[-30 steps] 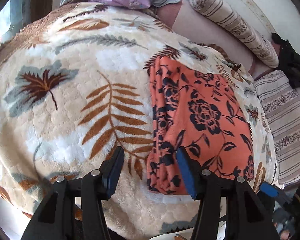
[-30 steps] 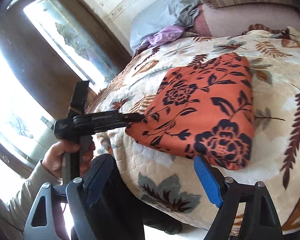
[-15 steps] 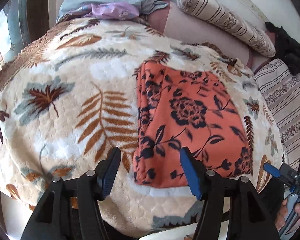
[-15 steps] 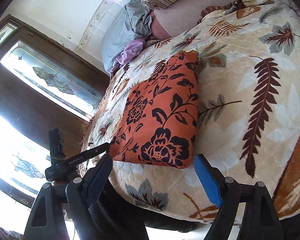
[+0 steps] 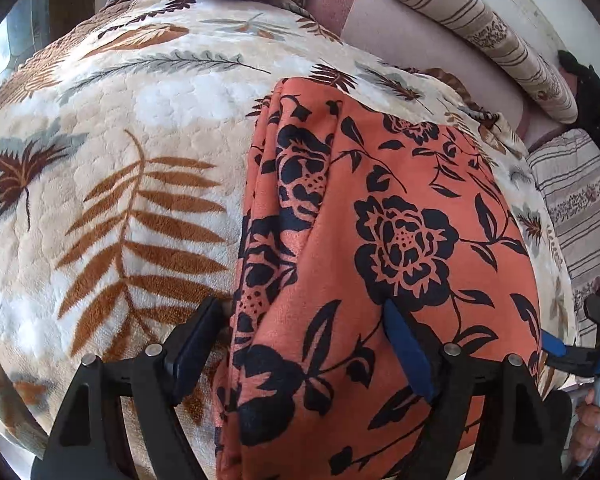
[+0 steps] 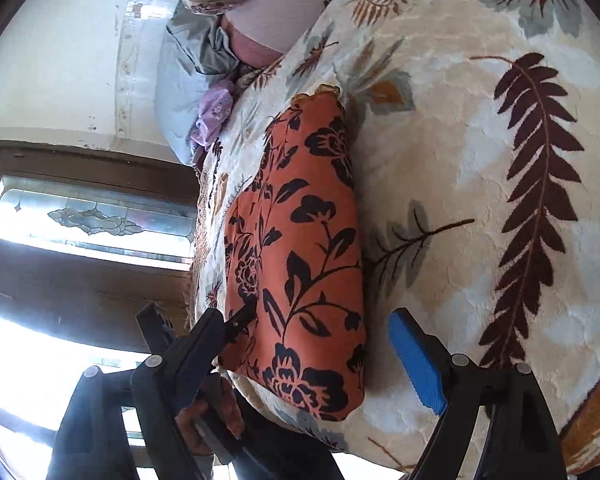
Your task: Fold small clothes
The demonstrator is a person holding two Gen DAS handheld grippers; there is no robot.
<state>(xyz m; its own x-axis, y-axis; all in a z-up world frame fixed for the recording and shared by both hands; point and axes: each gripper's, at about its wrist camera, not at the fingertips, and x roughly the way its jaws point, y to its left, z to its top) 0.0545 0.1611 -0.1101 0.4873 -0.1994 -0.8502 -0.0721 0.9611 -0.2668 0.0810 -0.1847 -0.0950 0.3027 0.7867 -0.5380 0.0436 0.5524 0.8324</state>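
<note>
We see the folded orange cloth with dark floral print (image 5: pixel 396 240) lying flat on the cream leaf-patterned fleece blanket (image 5: pixel 112 200) that covers the bed, close to its near edge. Our left hand-held gripper (image 5: pixel 304 344) is spread wide, its jaws straddling the cloth's near left corner, gripping nothing. Our right hand-held gripper (image 6: pixel 308 360) hangs wide open over the bed's near edge by the cloth's other corner, also holding nothing. Bare blanket stretches on either side of the cloth. A striped bolster pillow (image 5: pixel 480 32) lines the far edge.
</note>
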